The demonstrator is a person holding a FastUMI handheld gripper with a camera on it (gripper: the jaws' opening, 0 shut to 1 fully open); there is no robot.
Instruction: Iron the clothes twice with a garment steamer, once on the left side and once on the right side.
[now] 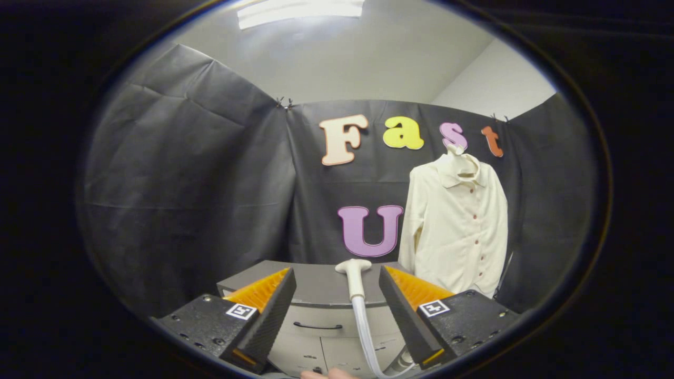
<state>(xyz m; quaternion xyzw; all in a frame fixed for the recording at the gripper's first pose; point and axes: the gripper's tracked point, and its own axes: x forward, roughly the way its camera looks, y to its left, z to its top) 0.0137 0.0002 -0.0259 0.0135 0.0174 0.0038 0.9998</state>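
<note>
Steamer head point(354, 267) between spread hand-held gripper point(337, 276) fingers, untouched

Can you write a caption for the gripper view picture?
Open gripper approaching steamer head on cabinet, cream shirt hanging beyond.

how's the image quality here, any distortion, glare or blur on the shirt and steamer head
Gripper view: strong fisheye bending, so the cabinet top curves; a ceiling light is blown out to glare; the shirt is evenly lit and fairly sharp, buttons visible; the steamer head between the open claw fingers is clear, while its hose looks slightly soft.
</note>
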